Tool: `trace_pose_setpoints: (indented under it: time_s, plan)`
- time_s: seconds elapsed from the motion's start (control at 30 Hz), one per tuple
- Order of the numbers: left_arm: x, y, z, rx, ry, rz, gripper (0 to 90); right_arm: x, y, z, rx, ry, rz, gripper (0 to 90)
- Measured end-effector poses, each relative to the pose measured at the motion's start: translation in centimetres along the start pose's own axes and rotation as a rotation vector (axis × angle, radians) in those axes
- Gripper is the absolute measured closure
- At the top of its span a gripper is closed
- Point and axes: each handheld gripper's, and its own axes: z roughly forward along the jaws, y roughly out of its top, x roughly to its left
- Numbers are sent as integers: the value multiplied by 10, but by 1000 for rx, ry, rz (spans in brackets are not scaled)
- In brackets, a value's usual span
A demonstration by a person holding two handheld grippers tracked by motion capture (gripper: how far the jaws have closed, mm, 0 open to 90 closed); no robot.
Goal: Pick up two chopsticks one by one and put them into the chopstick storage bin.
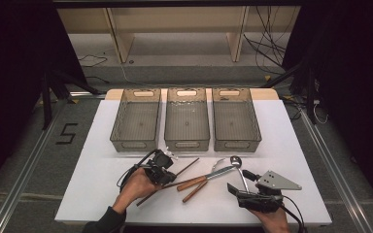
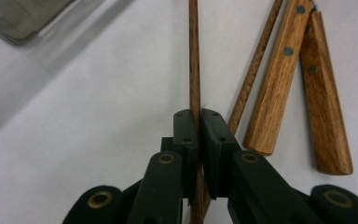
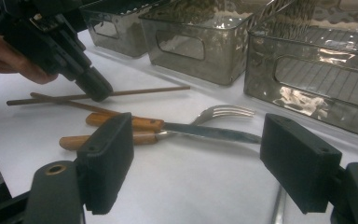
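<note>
High view, contents of the white surface point(image 1: 102, 194). Three smoked clear bins in a row along the far edge: left bin point(image 1: 136, 120), middle bin point(image 1: 187, 119), right bin point(image 1: 235, 119); nothing is seen in any of them. Two thin wooden chopsticks near the near-left part of the surface: one chopstick point(image 2: 194, 56) runs between the pads of the left hand-held gripper point(image 1: 167, 177), which is clenched on it; the second chopstick point(image 2: 256, 60) lies flat just beside it. Two wooden-handled pieces side by side, touching, near the middle of the near edge: one knife point(image 3: 205, 132) with its blade toward the bins, one fork point(image 3: 223, 112) with its tines just short of the middle bin. One metal spoon point(image 1: 236, 162), bowl toward the right bin, handle running toward the right hand-held gripper point(image 1: 238, 193). That hand-held gripper rests low at the near-right edge, jaws spread wide, nothing between the pads.
</note>
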Motion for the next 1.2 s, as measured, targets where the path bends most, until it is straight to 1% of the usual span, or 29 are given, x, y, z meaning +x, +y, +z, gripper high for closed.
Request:
trace_pose_setpoints:
  time_s: [0.13,0.17,0.2,0.23,0.27,0.4,0.57,0.73,0.87,0.97,1.1,1.2]
  plan:
    - [0,-1,-5,1,-19,14,849,0,0,0,-2,0,-4,264]
    - [0,-1,-6,-8,-22,8,849,0,0,0,-2,0,-4,264]
    - [1,-1,-8,-5,-23,15,848,0,0,0,0,1,-5,264]
    - [0,-1,-10,-11,-23,10,849,0,0,-1,-1,1,-5,264]
    - [1,-1,-12,-10,-22,20,848,0,0,-1,-2,0,-5,264]
    - [4,-1,-23,-33,-25,18,848,0,0,-1,-7,0,-4,264]
    - [9,-3,-37,-72,-23,3,849,0,0,-1,-8,1,-4,264]
    - [17,-5,-52,-106,-26,-4,849,0,0,-1,-11,1,-1,264]
    - [23,-8,-60,-142,-19,-36,848,0,0,-2,-11,1,3,264]
    - [28,-10,-66,-160,-16,-46,849,-1,1,-2,-12,1,4,263]
    - [32,-11,-73,-182,-19,-60,848,-1,0,-2,-11,1,5,263]
    - [34,-12,-77,-194,-19,-61,848,-1,1,-2,-12,0,6,263]
